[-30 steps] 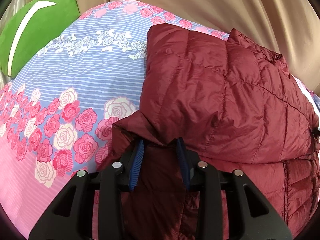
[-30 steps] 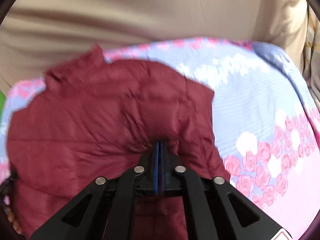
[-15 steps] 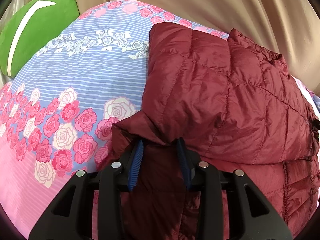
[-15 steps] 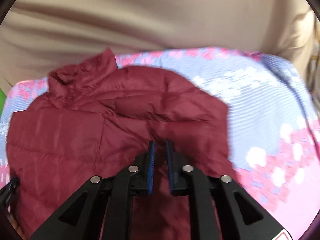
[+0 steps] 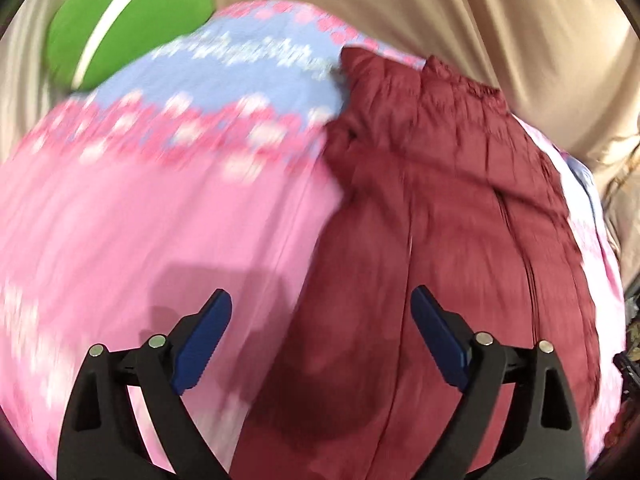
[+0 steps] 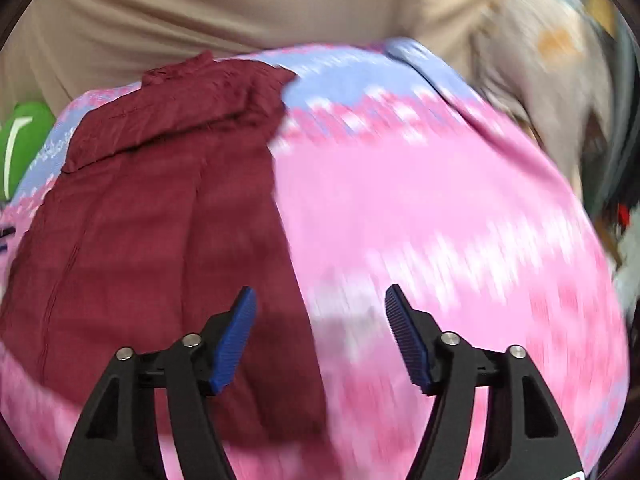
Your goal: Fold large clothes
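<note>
The bed (image 5: 168, 216), under a pink and blue flowered sheet, fills the space ahead of both pairs of fingers. A beige curtain (image 5: 400, 8) hangs beyond its far edge, and a green cushion (image 5: 128, 20) sits at the far left corner.

The dark red quilted jacket (image 5: 440, 208) lies flat on the sheet, collar toward the curtain and hem toward the fingers, with both sleeves apparently folded in over the body. Seen from the left gripper (image 5: 320, 336), it runs forward from between the fingers and off to their right. Seen from the right gripper (image 6: 318, 332), it lies ahead and to the left, its right edge just between the fingers.

Both grippers have just been opening. The 2 left fingers stand wide above the jacket's near edge and the 2 right fingers stand fairly wide, and neither pair presses on cloth.

The jacket looks light, puffy and soft, with a smooth shell that would likely slip and spring back, so any fold would probably need pressing down. For the next fold, the sensible holds are the 2 hem corners nearest the fingers, 1 per gripper, pinching through all layers, seam included if possible. The picture is blurred, so the zip is hard to make out.
</note>
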Available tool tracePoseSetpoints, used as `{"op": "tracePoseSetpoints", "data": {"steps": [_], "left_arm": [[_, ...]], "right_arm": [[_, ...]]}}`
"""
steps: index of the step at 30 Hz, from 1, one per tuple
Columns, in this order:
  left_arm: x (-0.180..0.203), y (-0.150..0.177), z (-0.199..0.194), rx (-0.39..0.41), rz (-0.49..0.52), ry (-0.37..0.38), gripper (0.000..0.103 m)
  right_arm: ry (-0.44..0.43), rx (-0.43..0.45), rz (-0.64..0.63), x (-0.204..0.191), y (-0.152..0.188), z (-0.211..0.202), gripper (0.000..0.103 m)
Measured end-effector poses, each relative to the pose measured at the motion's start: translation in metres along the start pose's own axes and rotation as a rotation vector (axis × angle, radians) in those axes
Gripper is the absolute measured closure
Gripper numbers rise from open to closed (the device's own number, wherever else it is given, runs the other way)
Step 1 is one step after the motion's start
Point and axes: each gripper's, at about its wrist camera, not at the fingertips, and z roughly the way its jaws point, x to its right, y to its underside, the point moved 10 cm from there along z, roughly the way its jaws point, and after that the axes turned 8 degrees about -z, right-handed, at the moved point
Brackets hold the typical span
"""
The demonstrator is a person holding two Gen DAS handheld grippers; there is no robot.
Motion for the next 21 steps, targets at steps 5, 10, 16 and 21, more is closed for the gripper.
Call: {"op": "tracePoseSetpoints", "data": {"steps": [5,10,16,21], "left_arm": [[-0.032,0.066,-0.025,-0.067,-0.076,0.018,0.013],[-0.023,0.089,-0.032,-0.07,-0.118,0.091,0.015],[0.003,0.099,-0.031,-0.111,-0.109,0.161,0.063],[0.009,0.097,-0.049,-0.075,-0.09,0.172,0.095]], "right_arm": [[-0.089,-0.018,0.112,0.008,0.065,-0.021,0.034],[-0.194,-0.004,0.225,-0.001,0.074,-0.01,0.033],[-0.273,-0.007,0.279,-0.028,0.059,0.004,0.052],[-0.266,-0.001,0.261,-0.05,0.057,0.003,0.097]]}}
